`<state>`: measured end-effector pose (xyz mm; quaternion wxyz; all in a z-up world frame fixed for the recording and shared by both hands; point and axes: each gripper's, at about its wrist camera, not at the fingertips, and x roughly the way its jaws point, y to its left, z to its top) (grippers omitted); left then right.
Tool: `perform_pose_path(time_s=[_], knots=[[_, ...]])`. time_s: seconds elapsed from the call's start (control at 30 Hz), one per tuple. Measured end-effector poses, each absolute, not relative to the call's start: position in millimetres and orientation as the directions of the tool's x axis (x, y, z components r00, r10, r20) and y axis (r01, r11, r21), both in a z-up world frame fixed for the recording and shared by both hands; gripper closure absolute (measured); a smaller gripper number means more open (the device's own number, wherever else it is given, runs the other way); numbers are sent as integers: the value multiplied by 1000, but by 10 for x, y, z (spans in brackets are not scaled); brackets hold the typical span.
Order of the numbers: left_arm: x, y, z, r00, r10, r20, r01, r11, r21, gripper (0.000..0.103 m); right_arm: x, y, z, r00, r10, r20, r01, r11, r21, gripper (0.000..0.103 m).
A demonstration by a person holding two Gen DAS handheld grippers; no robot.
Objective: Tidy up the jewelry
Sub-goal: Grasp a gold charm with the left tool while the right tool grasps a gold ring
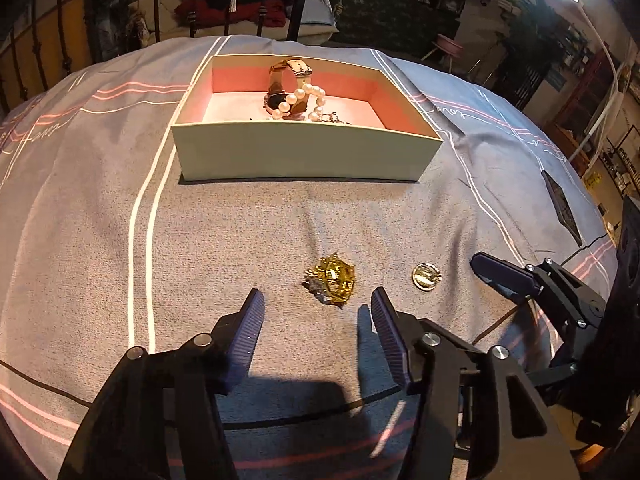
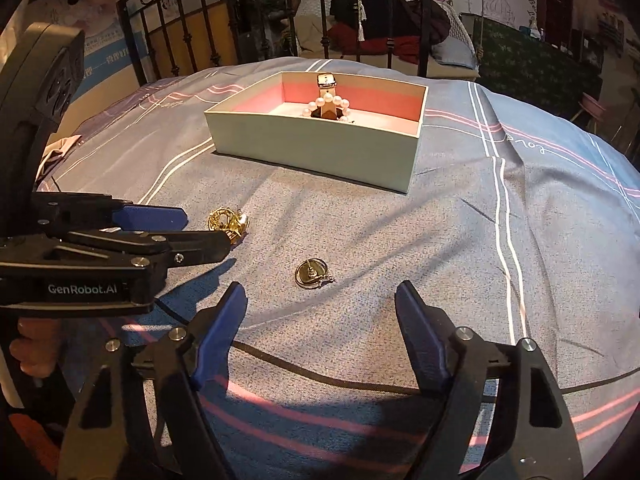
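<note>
Broadly, a grey-blue bedspread (image 1: pixel 240 220) with white and pink stripes fills both views, and an iron bed frame (image 2: pixel 192 40) stands at its far edge. Far from the grippers on the cloth sits an open rectangular box (image 1: pixel 304 152) with pale green outer walls and a pink lining. Its long axis runs left to right in the left wrist view and is skewed, its right end nearer, in the right wrist view. Inside it a tan-strapped wristwatch (image 1: pixel 286 80) stands on edge, with a pearl bracelet (image 1: pixel 308 100) draped against it.

Nearer, the left gripper (image 1: pixel 318 300) points down at the cloth with its blue-padded jaws about half apart and nothing between them. A crumpled gold brooch-like ornament (image 1: pixel 331 280) lies on the cloth just beyond the fingertips, roughly centred on the gap. The right gripper (image 2: pixel 320 296) hangs just to the right of the left one, its jaws spread wide and empty. A small round gold pendant (image 2: pixel 312 274) lies flat on the cloth just past its tips, slightly left of the gap's middle. The pendant lies right of the ornament, near but apart. Which way either piece points is too small to tell.
</note>
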<state>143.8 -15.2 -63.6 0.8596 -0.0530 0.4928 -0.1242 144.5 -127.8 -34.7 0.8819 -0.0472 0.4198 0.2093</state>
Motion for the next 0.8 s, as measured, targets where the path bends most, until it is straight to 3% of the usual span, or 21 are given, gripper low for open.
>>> perform_pose_path(time_s=[0.07,0.23,0.4,0.6,0.67,0.8], knots=[[1445,-175,-649,461,-299,-836,141,954,-263,54,1453,-1293,-354,559,333,-760,-405,909,100,28],[1452,-323,-682,473,-252,-844,121,968,-222,67,1457,-1285,-360,562,333,-757,-409,908,96,28],[1501,-367,-713,497,-207,-843,127,978,-166,93,1520,-1229,-350,555,337,-761,-430,899,85,31],[1521,-229,-692,490,-253,-835,166,967,-195,94,1578,-1200,-346,541,340,-769,-458,886,70,47],[1508,-170,-672,494,-269,-827,164,963,-216,94,1581,-1195,-357,527,359,-771,-475,876,84,61],[1467,-106,-603,509,-295,-809,182,955,-234,94,1577,-1163,-365,517,365,-774,-493,867,80,66]])
